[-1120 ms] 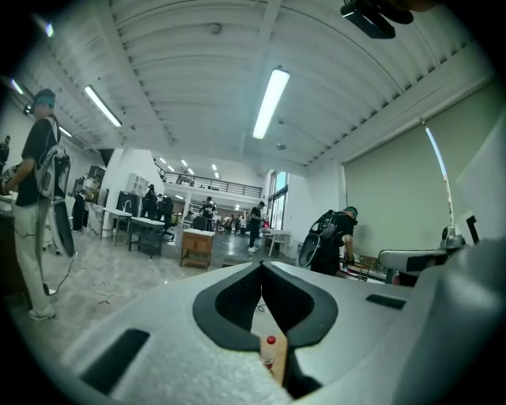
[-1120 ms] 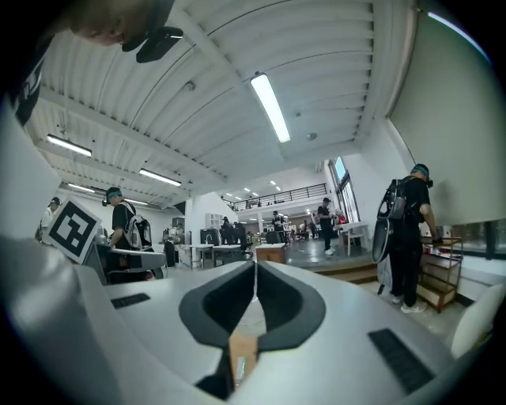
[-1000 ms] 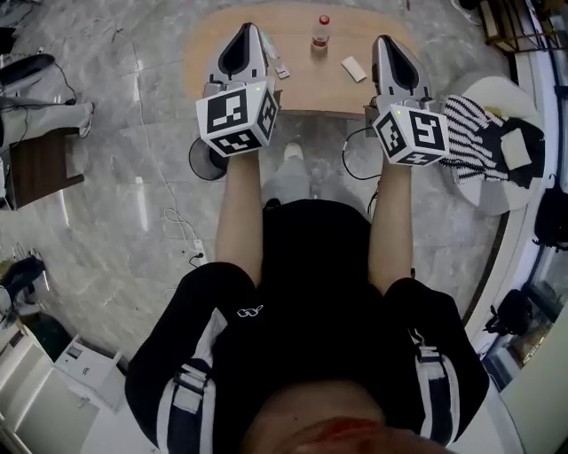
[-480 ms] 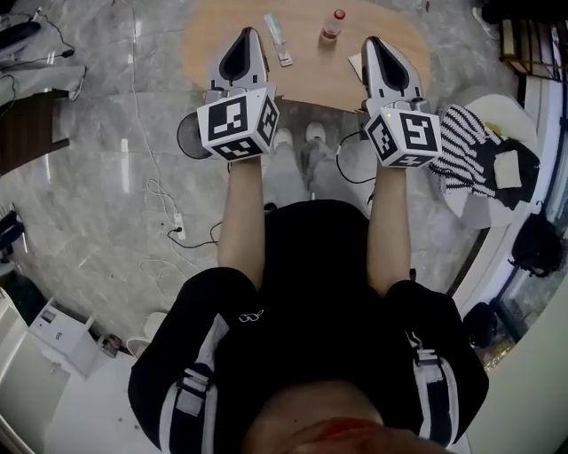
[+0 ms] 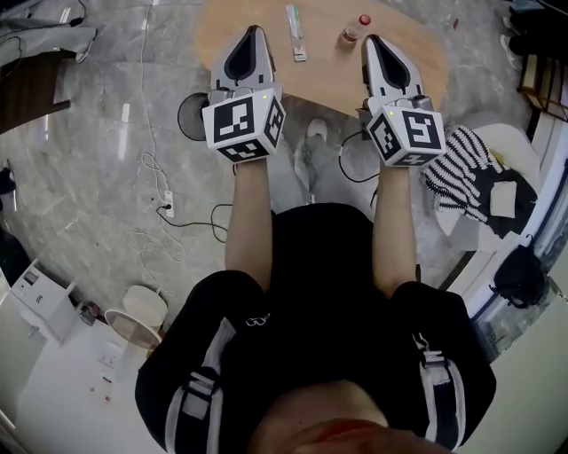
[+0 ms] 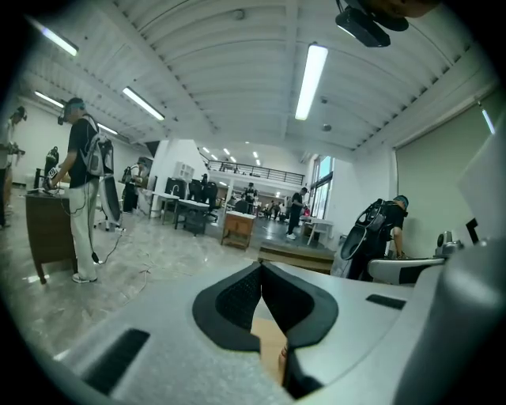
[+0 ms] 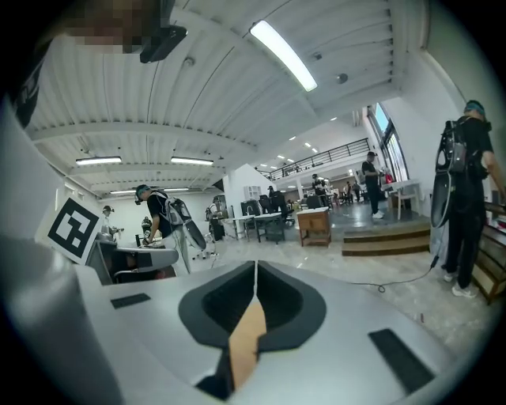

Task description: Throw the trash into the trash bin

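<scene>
In the head view a light wooden table [image 5: 417, 53] lies ahead at the top. On it are a long narrow wrapper [image 5: 295, 19] and a small bottle with a red cap [image 5: 354, 33]. My left gripper [image 5: 251, 32] reaches over the table's near left part, jaws shut and empty. My right gripper [image 5: 372, 41] is shut too, its tip just right of the bottle and not touching it. In the left gripper view the left gripper [image 6: 261, 267] shows its pads meeting, with table wood below. The right gripper view shows the right gripper [image 7: 254, 266] closed to a thin line.
A round white tub [image 5: 135, 317] stands on the marble floor at lower left. A chair with striped cloth [image 5: 470, 173] is at the right. Cables [image 5: 169, 213] trail on the floor, and a dark round base [image 5: 189, 120] sits by the table. People stand in the hall beyond.
Both grippers have come lower and further over the table. The bottle now sits next to the right gripper's tip, and a small white slip that lay there is hidden.
</scene>
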